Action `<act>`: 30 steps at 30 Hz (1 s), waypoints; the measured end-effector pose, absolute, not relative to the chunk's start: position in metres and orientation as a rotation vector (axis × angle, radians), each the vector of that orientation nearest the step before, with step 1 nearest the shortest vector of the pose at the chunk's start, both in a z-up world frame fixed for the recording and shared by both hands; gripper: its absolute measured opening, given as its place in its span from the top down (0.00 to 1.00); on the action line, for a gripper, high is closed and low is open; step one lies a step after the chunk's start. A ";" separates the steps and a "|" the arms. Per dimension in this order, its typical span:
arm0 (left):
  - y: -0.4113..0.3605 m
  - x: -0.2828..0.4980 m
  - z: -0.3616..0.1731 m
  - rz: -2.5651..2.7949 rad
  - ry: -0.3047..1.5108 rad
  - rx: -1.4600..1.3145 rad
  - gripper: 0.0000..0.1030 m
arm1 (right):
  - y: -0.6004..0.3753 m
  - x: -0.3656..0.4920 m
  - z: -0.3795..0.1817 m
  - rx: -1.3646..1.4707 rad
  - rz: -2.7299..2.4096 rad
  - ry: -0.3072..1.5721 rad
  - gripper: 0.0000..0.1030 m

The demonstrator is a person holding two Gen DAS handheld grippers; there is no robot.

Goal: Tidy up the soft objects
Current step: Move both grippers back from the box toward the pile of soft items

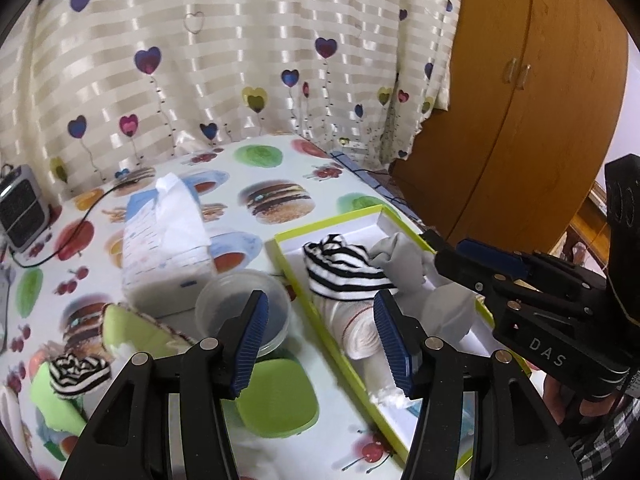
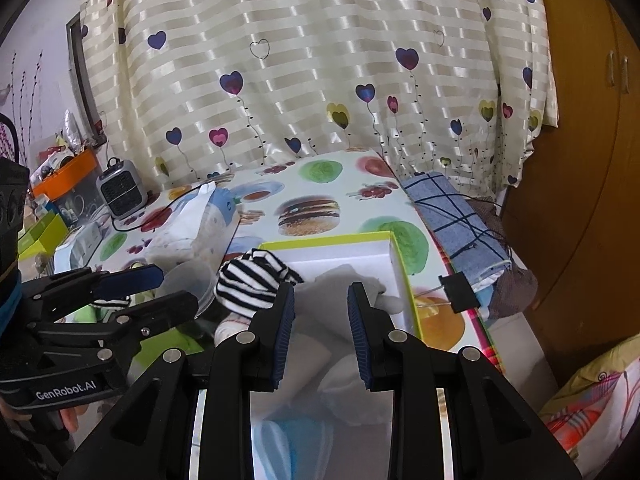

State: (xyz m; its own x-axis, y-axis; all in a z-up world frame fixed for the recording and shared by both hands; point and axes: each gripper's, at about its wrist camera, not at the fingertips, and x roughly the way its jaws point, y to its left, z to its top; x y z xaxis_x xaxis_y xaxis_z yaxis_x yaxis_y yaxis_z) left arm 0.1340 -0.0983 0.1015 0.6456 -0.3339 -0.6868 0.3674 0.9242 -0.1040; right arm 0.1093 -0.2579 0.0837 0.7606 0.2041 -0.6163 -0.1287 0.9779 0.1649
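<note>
Socks and rolled cloths lie together in the shallow white box with the lime-green rim (image 1: 340,222), which sits on the food-print desk (image 1: 280,168) toward your right. Inside it you have a black-and-white striped sock (image 1: 340,268) at the far end, a grey sock (image 1: 404,264) touching it on the right, and a white rolled cloth with a thin red stripe (image 1: 352,328) just in front of them. Your left tongs (image 1: 320,340) hover above the near edge of the box with the jaws spread wide and nothing between them. Your right tongs (image 2: 320,332) hang over the box interior, jaws parted, with the grey sock (image 2: 348,280) lying below the gap; from the wrist view you cannot tell whether the pads touch the fabric. A second striped sock (image 1: 78,372) rests outside the box on a green sponge-like piece (image 1: 52,392) at the near left of the desk. Between that and the box stand a clear plastic tub (image 1: 244,308) and a green lid (image 1: 276,404), with a soft tissue pack (image 1: 168,240) behind them. A small grey heater (image 1: 22,216) sits at the far left by the heart-print curtain (image 1: 240,40).
</note>
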 end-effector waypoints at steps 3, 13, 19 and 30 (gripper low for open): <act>-0.092 0.129 0.102 -0.389 0.766 0.041 0.47 | -0.254 0.105 0.084 0.120 0.187 0.677 0.72; -0.072 0.112 0.101 -0.350 0.758 0.035 0.47 | -0.239 0.094 0.082 0.117 0.204 0.678 0.72; -0.061 0.103 0.102 -0.324 0.744 0.039 0.47 | -0.232 0.088 0.084 0.115 0.215 0.668 0.72; -0.034 0.081 0.104 -0.269 0.717 0.038 0.47 | -0.203 0.078 0.088 0.097 0.274 0.652 0.72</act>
State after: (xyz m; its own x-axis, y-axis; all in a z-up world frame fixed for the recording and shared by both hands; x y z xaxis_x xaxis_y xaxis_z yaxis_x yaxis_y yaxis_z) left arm 0.0814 -0.0340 0.1043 0.7209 -0.2308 -0.6535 0.2567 0.9648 -0.0576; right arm 0.0780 -0.2026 0.0885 0.7605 0.2818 -0.5850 -0.2214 0.9595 0.1744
